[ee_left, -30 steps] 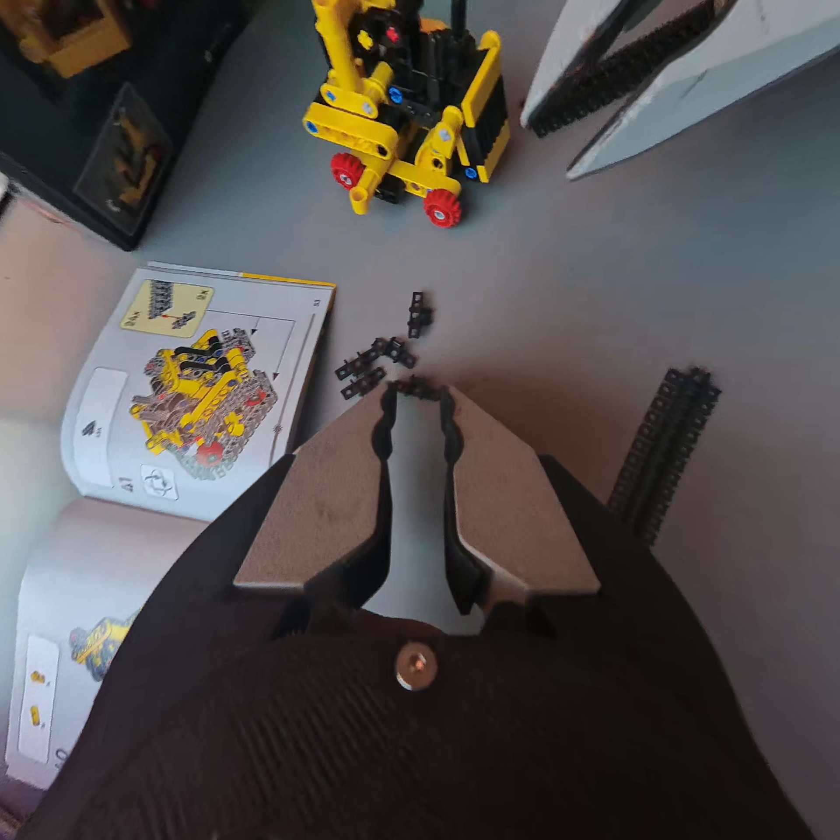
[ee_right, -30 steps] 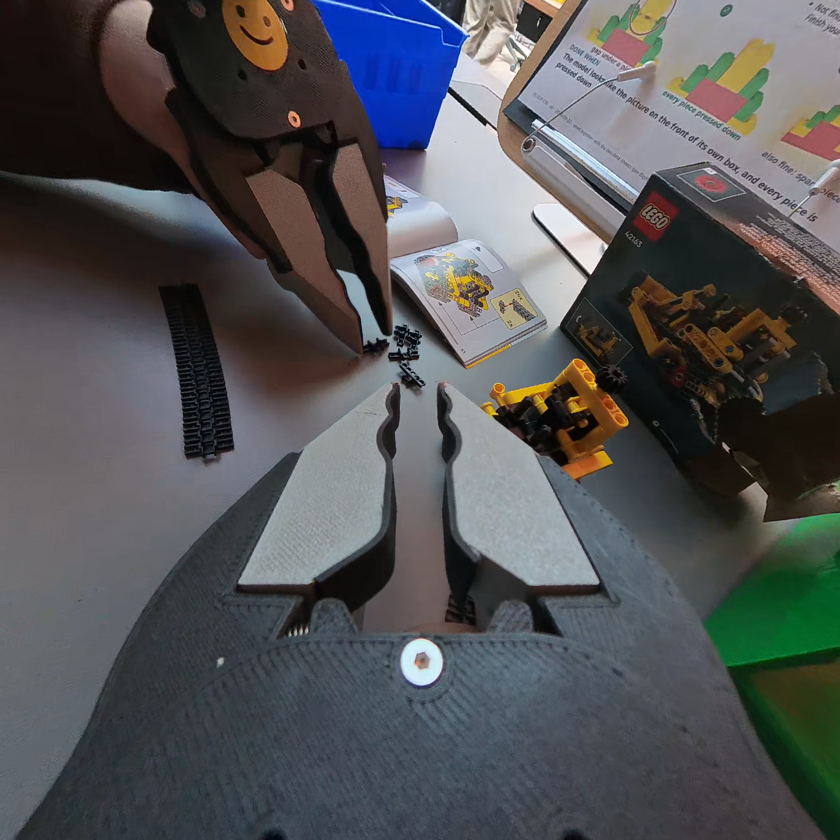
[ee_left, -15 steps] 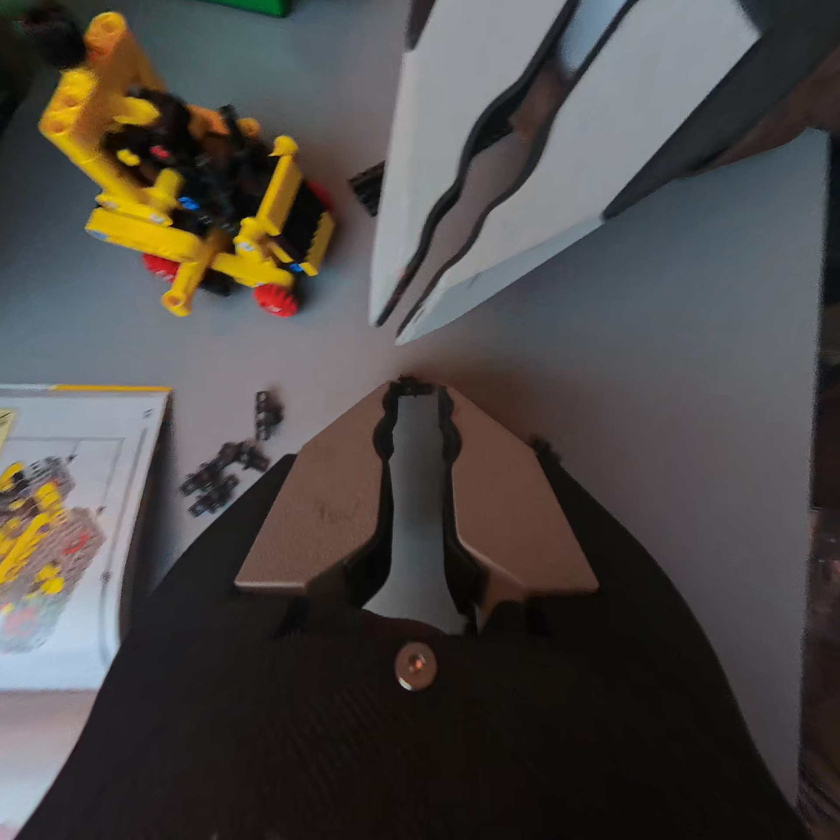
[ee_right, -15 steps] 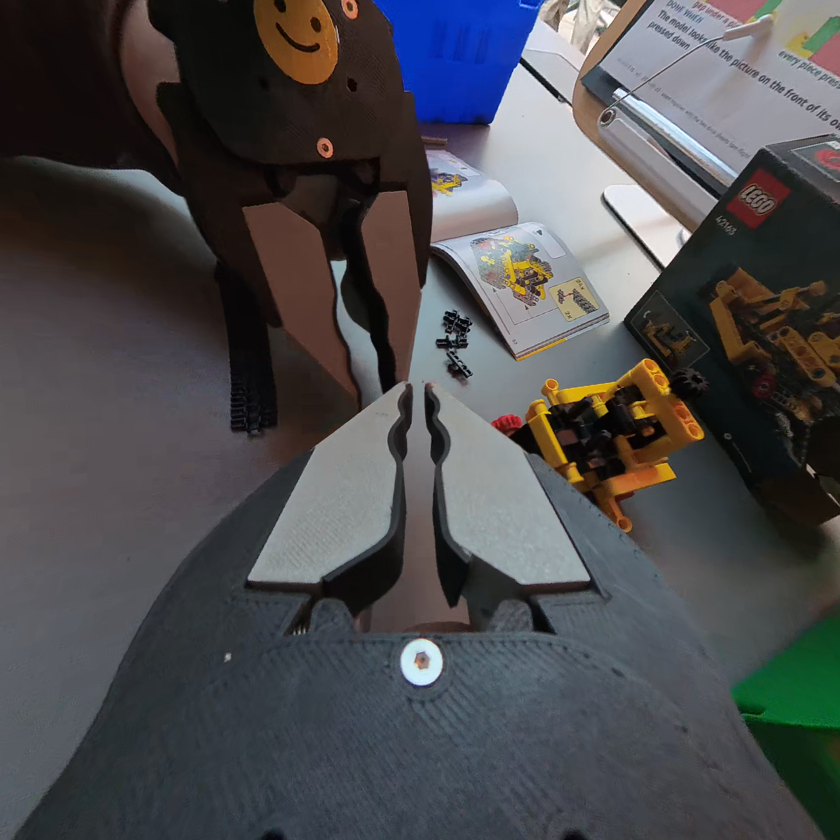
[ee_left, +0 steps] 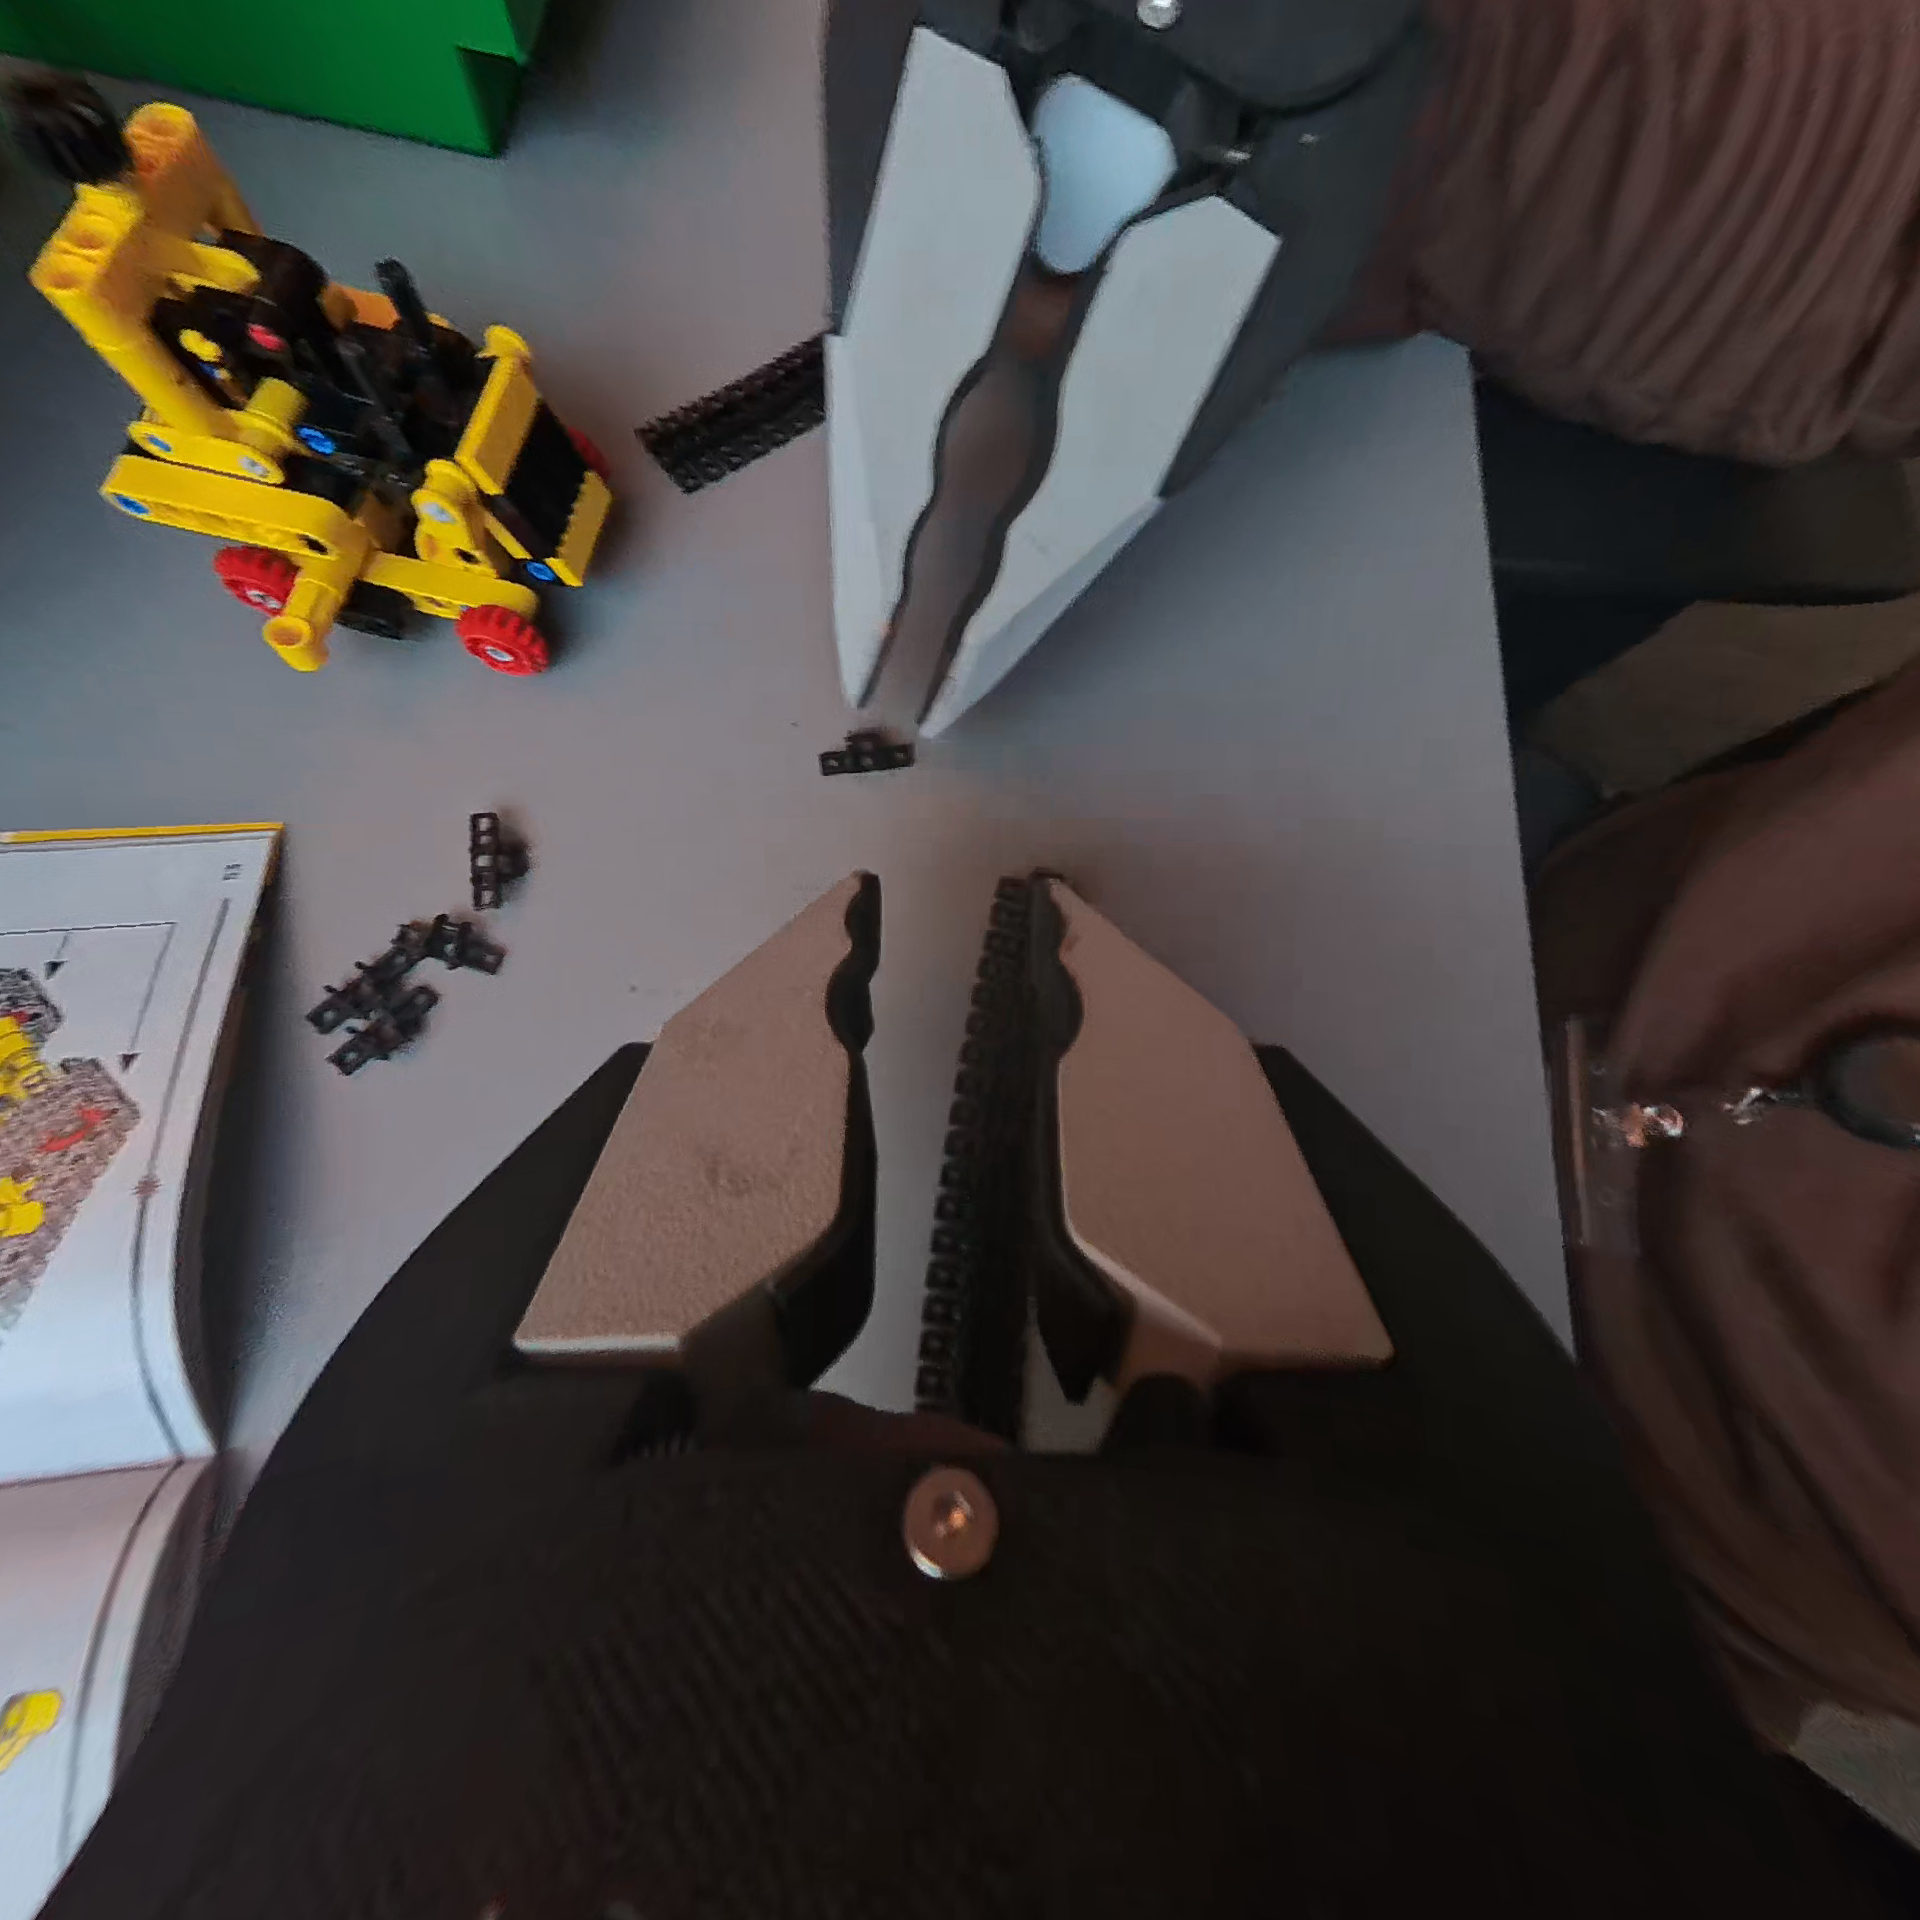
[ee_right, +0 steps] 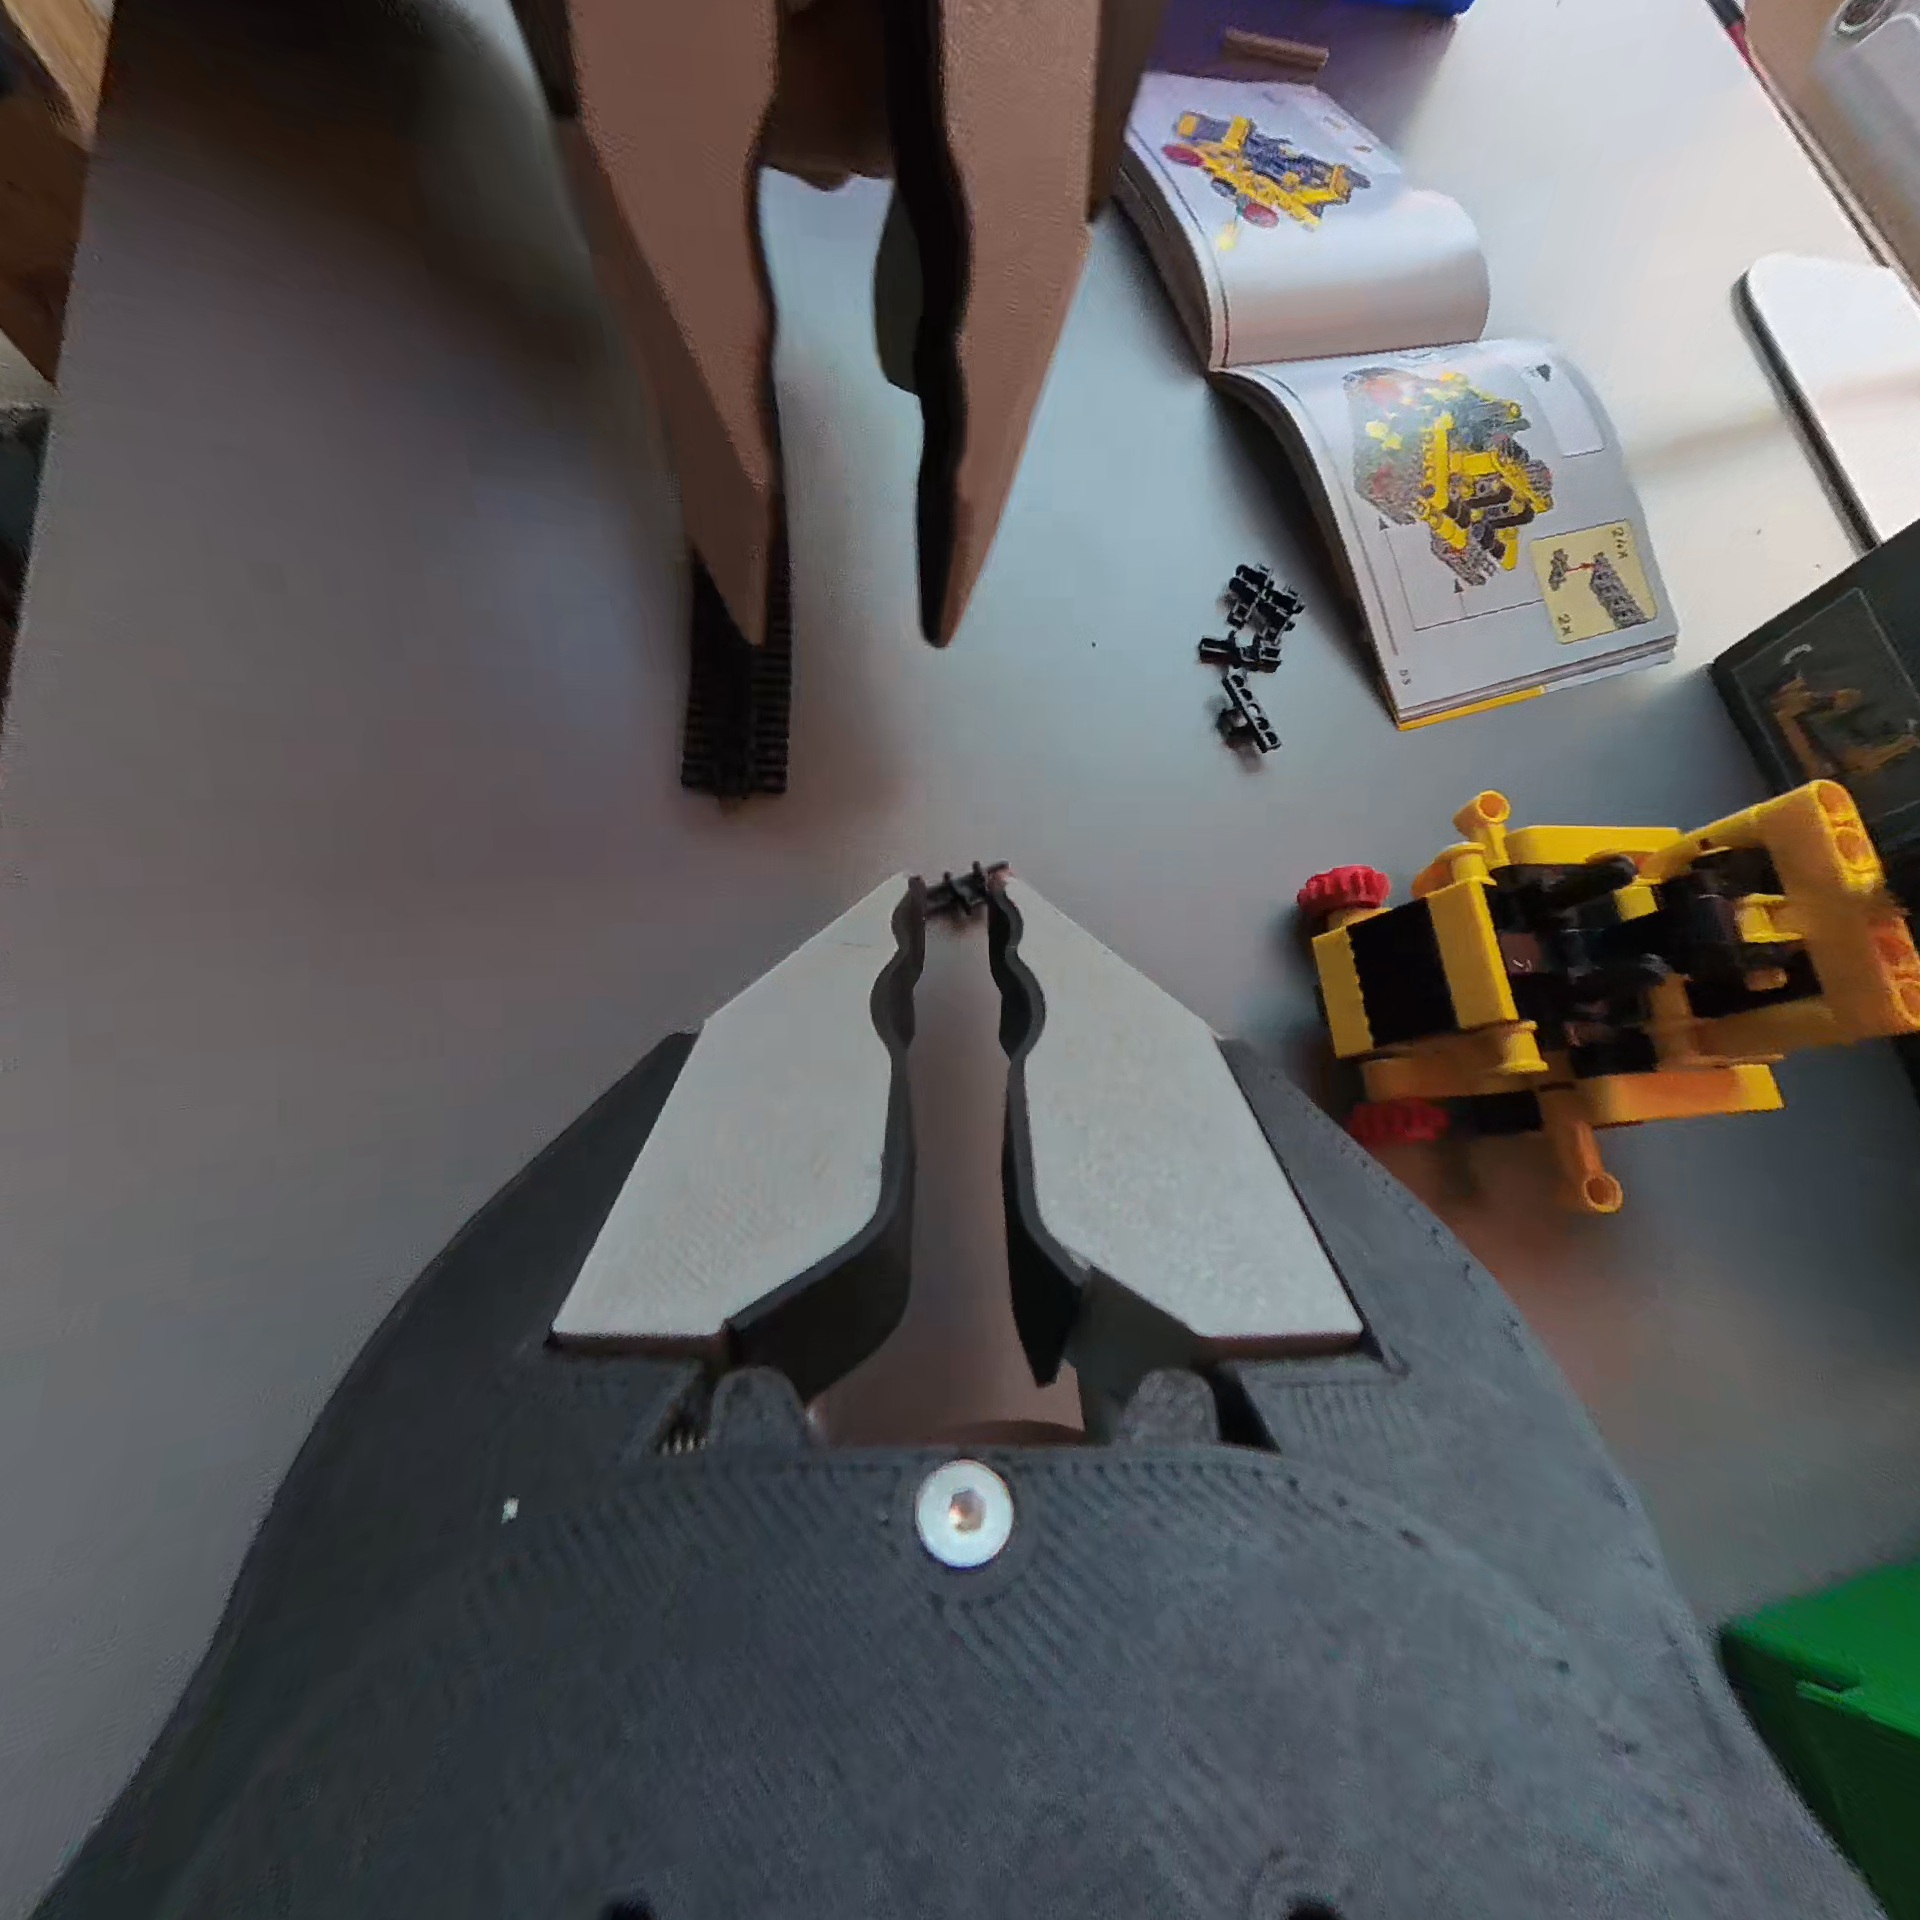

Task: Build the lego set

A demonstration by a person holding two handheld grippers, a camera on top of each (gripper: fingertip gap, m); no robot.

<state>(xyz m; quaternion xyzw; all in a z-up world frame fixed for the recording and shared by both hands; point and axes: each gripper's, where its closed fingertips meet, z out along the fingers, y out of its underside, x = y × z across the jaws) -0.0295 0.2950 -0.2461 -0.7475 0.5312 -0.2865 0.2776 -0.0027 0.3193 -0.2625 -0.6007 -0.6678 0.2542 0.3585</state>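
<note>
Now the right gripper (ee_right: 956, 883) pinches a small black link piece (ee_right: 961, 891) at its tips beside the yellow bulldozer model (ee_right: 1600, 997); farther from the model, the left gripper (ee_left: 951, 888) gapes over a black track strip (ee_left: 971, 1143).

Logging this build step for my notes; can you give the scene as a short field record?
left gripper: open, above black track strip
right gripper: tips at a small black link; grip unclear
yellow model: on table, red wheels bare
loose links: beside the manual
</note>
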